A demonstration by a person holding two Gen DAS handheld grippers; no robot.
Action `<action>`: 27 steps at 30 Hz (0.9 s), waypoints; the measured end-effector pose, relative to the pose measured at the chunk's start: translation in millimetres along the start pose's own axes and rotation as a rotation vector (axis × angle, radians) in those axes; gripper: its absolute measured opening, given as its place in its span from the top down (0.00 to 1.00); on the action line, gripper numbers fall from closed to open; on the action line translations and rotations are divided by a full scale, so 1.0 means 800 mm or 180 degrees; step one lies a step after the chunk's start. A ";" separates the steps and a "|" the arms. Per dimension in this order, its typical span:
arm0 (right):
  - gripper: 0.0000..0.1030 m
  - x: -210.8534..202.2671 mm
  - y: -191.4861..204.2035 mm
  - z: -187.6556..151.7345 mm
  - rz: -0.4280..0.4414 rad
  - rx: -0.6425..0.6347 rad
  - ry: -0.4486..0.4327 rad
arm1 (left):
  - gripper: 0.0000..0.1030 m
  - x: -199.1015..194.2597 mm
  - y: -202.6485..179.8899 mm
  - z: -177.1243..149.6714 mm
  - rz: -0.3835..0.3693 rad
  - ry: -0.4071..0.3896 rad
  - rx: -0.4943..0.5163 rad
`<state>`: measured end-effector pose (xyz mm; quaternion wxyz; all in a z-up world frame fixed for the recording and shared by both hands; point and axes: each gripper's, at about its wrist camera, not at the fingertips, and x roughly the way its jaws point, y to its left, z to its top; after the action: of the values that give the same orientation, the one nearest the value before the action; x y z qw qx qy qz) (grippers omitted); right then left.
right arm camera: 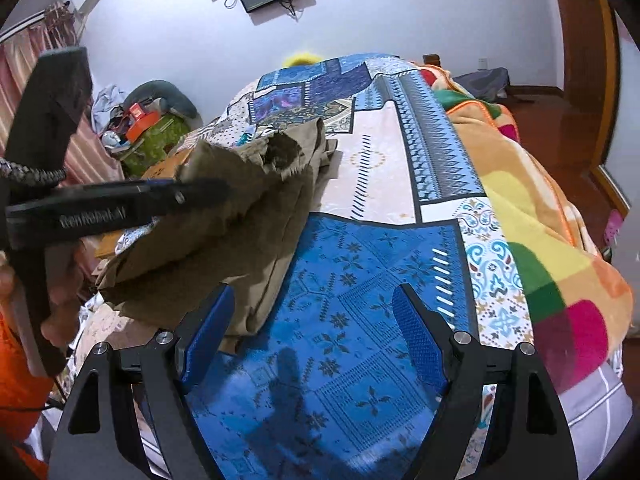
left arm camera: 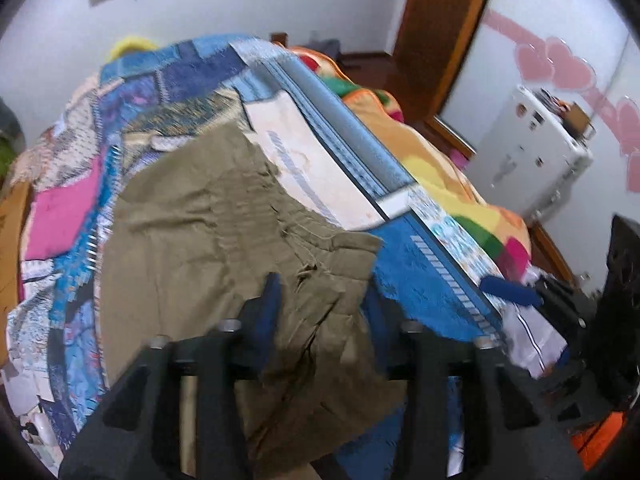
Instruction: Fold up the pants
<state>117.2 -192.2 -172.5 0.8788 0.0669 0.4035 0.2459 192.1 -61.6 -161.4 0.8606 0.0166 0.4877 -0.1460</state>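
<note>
Right gripper (right arm camera: 312, 336) gapes empty over the blue patchwork bedspread (right arm camera: 360, 280); olive pants (right arm camera: 224, 236) (bunched) drape centre-left under the left gripper (right arm camera: 208, 190)

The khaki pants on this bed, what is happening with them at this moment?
A person with a gripper in each hand is folding the khaki pants on a bed covered by a blue patchwork sheet. The left gripper is over the pants with cloth draped between its fingers; whether it grips the cloth I cannot tell. From the right wrist view, part of the pants is lifted above the rest. The right gripper is open, above the sheet beside the pants, holding nothing. The fold is not finished.
</note>
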 end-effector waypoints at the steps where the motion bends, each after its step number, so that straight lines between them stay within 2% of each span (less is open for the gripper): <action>1: 0.23 -0.002 0.000 -0.001 -0.0016 0.0001 -0.0019 | 0.30 -0.001 -0.002 -0.002 -0.0024 0.0013 0.0010; 6: 0.23 -0.007 -0.002 0.002 -0.0084 0.0080 -0.0074 | 0.25 -0.030 0.002 -0.008 0.0221 -0.0219 0.0154; 9: 0.23 -0.010 0.002 0.010 -0.0002 0.0123 -0.0109 | 0.19 -0.051 0.026 -0.004 0.0370 -0.0346 0.0098; 14: 0.23 -0.005 0.027 0.028 0.0087 -0.0021 -0.0162 | 0.13 -0.075 0.085 0.004 0.0859 -0.0486 0.0040; 20: 0.23 0.033 0.052 0.045 0.0171 -0.0135 -0.0106 | 0.10 -0.065 0.164 0.022 0.1123 -0.0406 -0.0118; 23: 0.23 0.059 0.054 0.045 0.0167 -0.0096 0.0020 | 0.09 -0.041 0.197 0.035 0.1251 -0.0305 -0.0119; 27: 0.23 0.092 0.044 0.032 0.0197 0.0006 0.0241 | 0.09 0.010 0.238 0.056 0.1282 -0.0095 -0.0119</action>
<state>163.3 -123.6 -194.0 0.8548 0.0709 0.4344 0.2750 284.4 111.1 -166.0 0.8797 0.0956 0.4643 0.0380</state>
